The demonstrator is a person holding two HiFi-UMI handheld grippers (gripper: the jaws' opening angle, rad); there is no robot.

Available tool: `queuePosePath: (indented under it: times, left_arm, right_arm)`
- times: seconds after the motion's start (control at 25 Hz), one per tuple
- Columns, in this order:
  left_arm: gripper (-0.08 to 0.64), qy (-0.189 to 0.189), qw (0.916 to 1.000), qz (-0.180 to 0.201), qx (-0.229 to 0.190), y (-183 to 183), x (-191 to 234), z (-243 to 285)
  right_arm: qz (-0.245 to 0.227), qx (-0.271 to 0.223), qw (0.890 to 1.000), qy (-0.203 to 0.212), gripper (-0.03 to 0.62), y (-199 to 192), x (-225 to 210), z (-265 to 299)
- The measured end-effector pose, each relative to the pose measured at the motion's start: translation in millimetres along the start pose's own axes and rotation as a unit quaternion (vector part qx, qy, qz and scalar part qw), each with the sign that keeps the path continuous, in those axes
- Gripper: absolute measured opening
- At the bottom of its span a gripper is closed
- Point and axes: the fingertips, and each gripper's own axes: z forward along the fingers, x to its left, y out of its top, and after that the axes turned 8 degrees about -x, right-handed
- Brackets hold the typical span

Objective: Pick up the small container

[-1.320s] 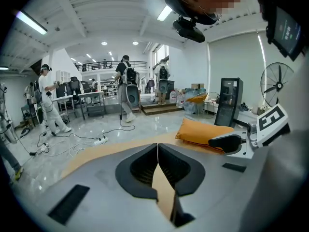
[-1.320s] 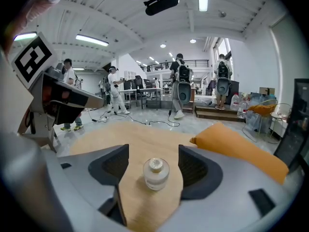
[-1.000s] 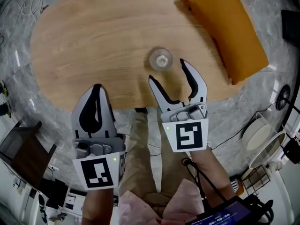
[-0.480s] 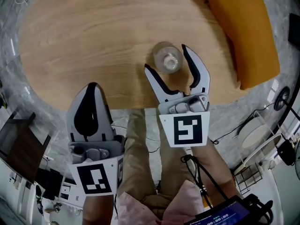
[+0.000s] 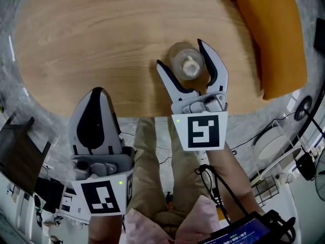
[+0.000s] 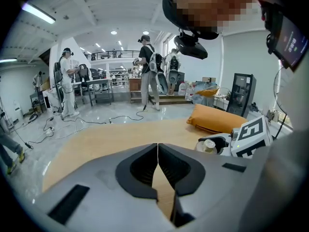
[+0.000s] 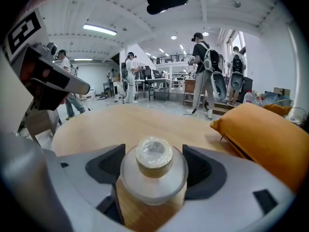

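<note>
Left tongs (image 5: 99, 91) sit nearest the person, jaws pressed together with nothing between them, their tips reaching just over the near edge of the wooden bench (image 5: 91, 44). From the left gripper view the same tongs (image 6: 157, 146) show only a thin seam where the two jaws meet, with bare bench top beyond.

Just to the side, the right tongs (image 5: 181, 55) are further onto the bench and spread wide. The small container (image 5: 187, 65) stands upright on the wood between the jaws, a clear round jar with a tan stopper. In the right gripper view it (image 7: 153, 173) fills the gap of those tongs (image 7: 154, 166), a dark pad close on either side; whether the pads touch its wall I can't tell.

Beyond the container, off to the right, an orange cushion (image 5: 277, 34) lies along the bench's edge, apart from the tongs. Past the bench, people with backpacks (image 7: 203, 71) stand on the grey floor.
</note>
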Motion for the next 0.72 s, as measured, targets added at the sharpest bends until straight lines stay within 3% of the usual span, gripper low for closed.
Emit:
queuePosePath:
  times: [0.24,0.72]
  left_arm:
    - [0.014,-0.002,0.9998,-0.018,-0.007,3,1,2]
    - [0.014,0.002,0.9999,-0.013,-0.009,8,4,3]
  right_arm:
    - [-0.012,0.006,1.0,0.004,0.368,-5,2,11]
    - [-0.03,0.007,1.0,-0.001,0.339,-10,-5,17]
